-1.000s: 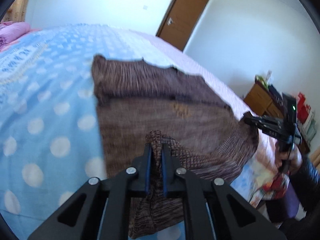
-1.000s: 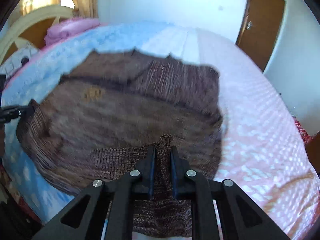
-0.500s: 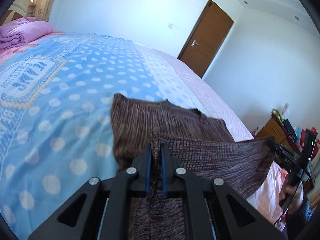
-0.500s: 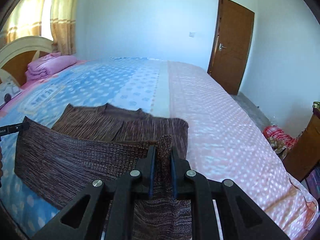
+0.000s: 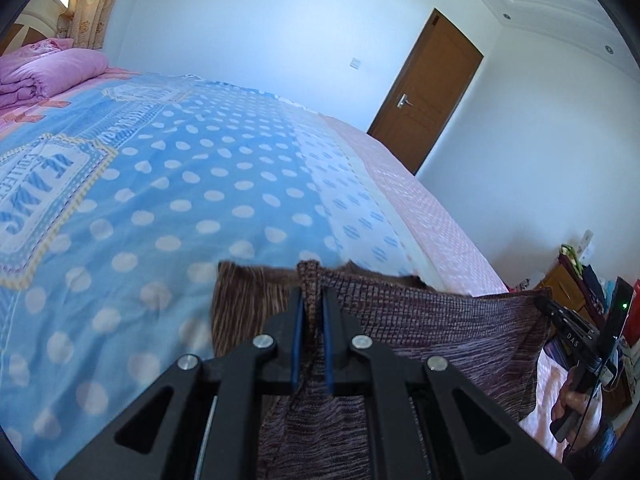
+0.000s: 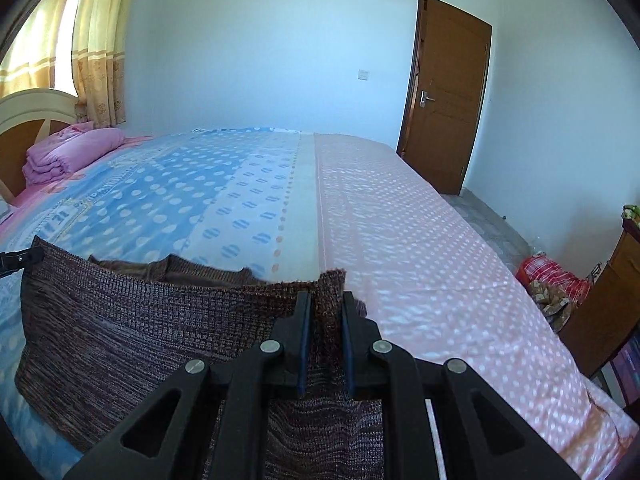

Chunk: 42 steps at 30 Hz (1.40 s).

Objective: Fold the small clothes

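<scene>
Brown knit sweater [image 5: 420, 332] is pinched at one hem corner by the left gripper [image 5: 312, 308], lifted above the bed [image 5: 160, 208]. From the right wrist, the right gripper [image 6: 325, 312] clamps the other corner. Likely mid-fold: next, carry the hem toward the collar and lay it flat.

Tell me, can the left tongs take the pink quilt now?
Probably not: the left tongs are shut on the brown sweater, and the pink quilt lies far across the bed.
</scene>
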Available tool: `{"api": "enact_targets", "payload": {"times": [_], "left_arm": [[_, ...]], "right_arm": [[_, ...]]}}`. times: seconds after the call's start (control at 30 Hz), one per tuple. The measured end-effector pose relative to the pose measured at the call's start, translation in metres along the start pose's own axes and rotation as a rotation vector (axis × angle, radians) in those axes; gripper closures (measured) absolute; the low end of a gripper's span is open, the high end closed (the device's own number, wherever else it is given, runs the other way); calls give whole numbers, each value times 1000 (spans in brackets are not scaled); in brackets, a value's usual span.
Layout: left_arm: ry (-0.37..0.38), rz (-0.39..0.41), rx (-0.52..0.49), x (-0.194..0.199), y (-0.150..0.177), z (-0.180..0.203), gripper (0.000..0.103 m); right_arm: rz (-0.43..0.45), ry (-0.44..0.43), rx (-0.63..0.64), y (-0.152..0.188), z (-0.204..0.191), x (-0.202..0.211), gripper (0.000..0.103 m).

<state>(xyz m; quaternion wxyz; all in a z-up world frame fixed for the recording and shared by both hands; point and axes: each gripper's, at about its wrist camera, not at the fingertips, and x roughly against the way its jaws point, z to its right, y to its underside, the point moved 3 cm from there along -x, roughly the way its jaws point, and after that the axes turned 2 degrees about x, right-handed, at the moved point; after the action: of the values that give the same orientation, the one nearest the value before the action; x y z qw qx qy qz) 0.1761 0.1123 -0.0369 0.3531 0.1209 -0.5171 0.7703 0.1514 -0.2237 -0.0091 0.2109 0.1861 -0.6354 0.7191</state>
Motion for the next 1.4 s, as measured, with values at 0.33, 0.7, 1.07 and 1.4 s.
{"api": "enact_targets", "payload": {"times": [0.33, 0.7, 1.07, 1.4], "left_arm": [[-42, -31, 76, -70, -21, -22, 94], [-138, -83, 114, -117, -5, -38, 94], [-141, -108, 192, -124, -1, -53, 84], [-215, -57, 126, -65, 12, -46, 61]], "right_arm": [[-17, 20, -19, -13, 2, -84, 90], [-76, 10, -49, 16, 8, -146, 90], [-250, 21, 7, 23, 0, -187, 79], [-11, 88, -265, 14, 77, -59, 68]]}}
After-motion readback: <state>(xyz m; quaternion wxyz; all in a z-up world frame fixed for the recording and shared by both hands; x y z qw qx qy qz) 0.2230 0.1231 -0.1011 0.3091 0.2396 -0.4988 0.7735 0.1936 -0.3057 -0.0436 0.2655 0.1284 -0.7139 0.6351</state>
